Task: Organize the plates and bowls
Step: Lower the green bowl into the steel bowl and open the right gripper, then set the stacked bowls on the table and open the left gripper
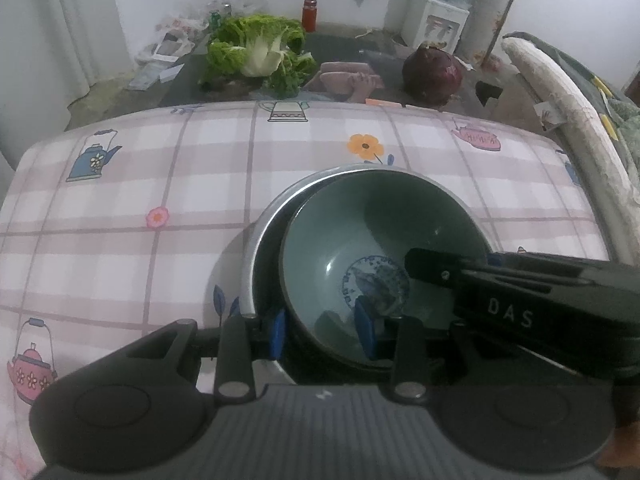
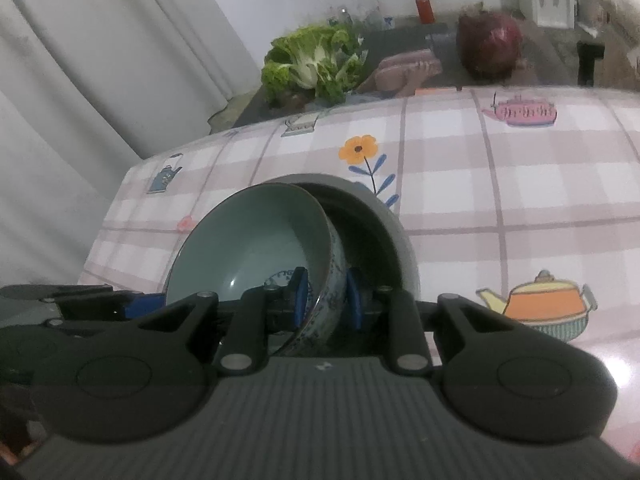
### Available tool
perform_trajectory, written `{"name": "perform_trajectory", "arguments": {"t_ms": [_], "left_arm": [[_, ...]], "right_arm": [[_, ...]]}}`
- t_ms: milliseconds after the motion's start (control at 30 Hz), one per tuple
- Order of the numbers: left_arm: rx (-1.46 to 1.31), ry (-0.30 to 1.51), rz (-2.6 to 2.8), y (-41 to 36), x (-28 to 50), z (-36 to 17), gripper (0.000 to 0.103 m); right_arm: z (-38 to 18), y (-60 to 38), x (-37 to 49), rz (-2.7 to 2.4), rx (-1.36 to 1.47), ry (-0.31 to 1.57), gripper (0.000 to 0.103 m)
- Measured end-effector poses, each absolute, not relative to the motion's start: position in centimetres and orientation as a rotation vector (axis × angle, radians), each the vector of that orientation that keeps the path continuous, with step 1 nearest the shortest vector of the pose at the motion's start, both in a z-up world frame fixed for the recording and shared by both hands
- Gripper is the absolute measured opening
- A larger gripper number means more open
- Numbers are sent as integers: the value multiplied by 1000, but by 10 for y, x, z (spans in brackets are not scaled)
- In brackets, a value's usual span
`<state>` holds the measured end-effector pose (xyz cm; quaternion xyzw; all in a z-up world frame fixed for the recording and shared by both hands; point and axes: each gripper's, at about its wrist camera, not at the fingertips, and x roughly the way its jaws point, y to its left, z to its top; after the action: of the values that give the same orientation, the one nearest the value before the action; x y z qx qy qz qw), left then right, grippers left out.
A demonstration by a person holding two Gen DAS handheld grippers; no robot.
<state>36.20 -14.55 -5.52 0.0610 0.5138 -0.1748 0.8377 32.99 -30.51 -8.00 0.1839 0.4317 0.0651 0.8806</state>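
The ceramic bowl (image 1: 376,240) sits tilted inside the metal bowl (image 1: 256,248), which stands on the table (image 1: 120,220). Beyond the metal bowl, past the table's far edge, lie a leafy cabbage (image 1: 256,52) to the left and a round cabbage (image 1: 432,70) to the right, with a jar (image 1: 309,15) farther behind.

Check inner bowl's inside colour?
Pale grey-green inside the bowl, with a round blue motif at the bottom. Clearest in the left wrist view.

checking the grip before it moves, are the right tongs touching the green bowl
Touching. In the right wrist view the right tongs straddle the green bowl wall, blue pads pressed on its inside and outside.
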Motion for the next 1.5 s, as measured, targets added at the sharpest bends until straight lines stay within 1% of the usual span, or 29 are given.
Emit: {"name": "perform_trajectory", "arguments": {"t_ms": [67,133,200,233,300,333,433,467,500,567,667,733,767,867,933,1000,1067,1233,1500], "left_arm": [[144,1077,-369,-146,361,-54,37],[159,1049,-367,-147,357,-49,42],[151,1026,-371,-144,355,-42,50],[144,1020,-373,-143,355,-38,51],[144,1004,-361,-140,354,-31,59],[145,992,-357,-139,353,-27,60],[137,968,-356,-132,347,-15,65],[133,962,-358,-130,344,-11,68],[132,955,-361,-128,341,-6,69],[139,939,-365,-122,333,3,71],[167,905,-383,-111,312,19,71],[171,879,-385,-97,294,28,73],[166,865,-384,-89,284,32,75],[124,839,-378,-56,248,44,76],[85,826,-370,-34,224,50,78],[37,807,-357,-11,199,56,84],[-11,780,-340,12,174,58,87],[-56,765,-311,49,119,48,88],[-58,760,-245,89,59,12,89]], "right_arm": [[-79,-304,330,129,368,899,21],[-78,-305,329,125,365,904,21],[-76,-305,328,109,354,903,23],[-75,-306,328,109,353,909,24],[-74,-307,327,115,367,909,26],[-72,-308,326,116,372,908,29],[-64,-309,323,105,375,888,49],[-61,-309,321,110,380,881,54],[-58,-310,319,111,387,873,57],[-49,-312,314,113,398,852,66],[-31,-313,299,119,408,812,68],[-17,-315,280,129,425,777,68],[-9,-317,267,136,438,755,69],[9,-319,221,154,467,688,72],[17,-320,187,146,479,653,73],[21,-320,152,132,502,636,73],[22,-317,120,130,530,619,73],[12,-295,52,144,607,594,73],[-20,-221,4,230,635,677,73]]}}
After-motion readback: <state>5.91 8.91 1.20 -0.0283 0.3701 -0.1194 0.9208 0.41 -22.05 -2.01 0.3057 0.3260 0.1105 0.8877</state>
